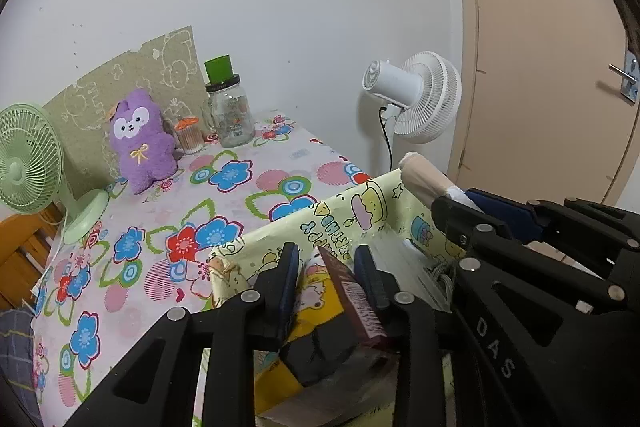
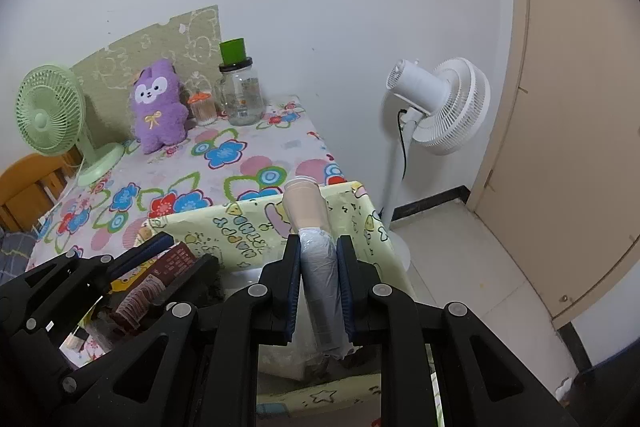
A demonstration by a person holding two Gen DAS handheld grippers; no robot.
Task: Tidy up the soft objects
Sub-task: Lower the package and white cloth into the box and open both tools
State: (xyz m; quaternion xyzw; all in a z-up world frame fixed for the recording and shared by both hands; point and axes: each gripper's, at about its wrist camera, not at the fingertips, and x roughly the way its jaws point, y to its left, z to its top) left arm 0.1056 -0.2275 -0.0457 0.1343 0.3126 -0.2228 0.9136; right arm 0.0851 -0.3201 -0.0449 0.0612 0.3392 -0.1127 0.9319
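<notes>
We see a plastic-wrapped stack of cups (image 2: 316, 247) clamped tight in the right gripper (image 2: 318, 279) above the cartoon-print box (image 2: 224, 227). The left gripper (image 1: 328, 279) stands slightly parted around a dark red packet (image 1: 356, 301) inside it. Beyond sit a purple plush (image 1: 140, 143), glass jar (image 1: 230, 111) and green fan (image 1: 30, 155).

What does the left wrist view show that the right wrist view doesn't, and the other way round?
Only the left wrist view: the metal door handle, and the left gripper around a dark red packet over the yellow cartoon-print box.

Only the right wrist view: the tiled floor, and the right gripper shut on a plastic-wrapped stack of beige cups.

Both: the purple plush toy, green desk fan, white standing fan.
</notes>
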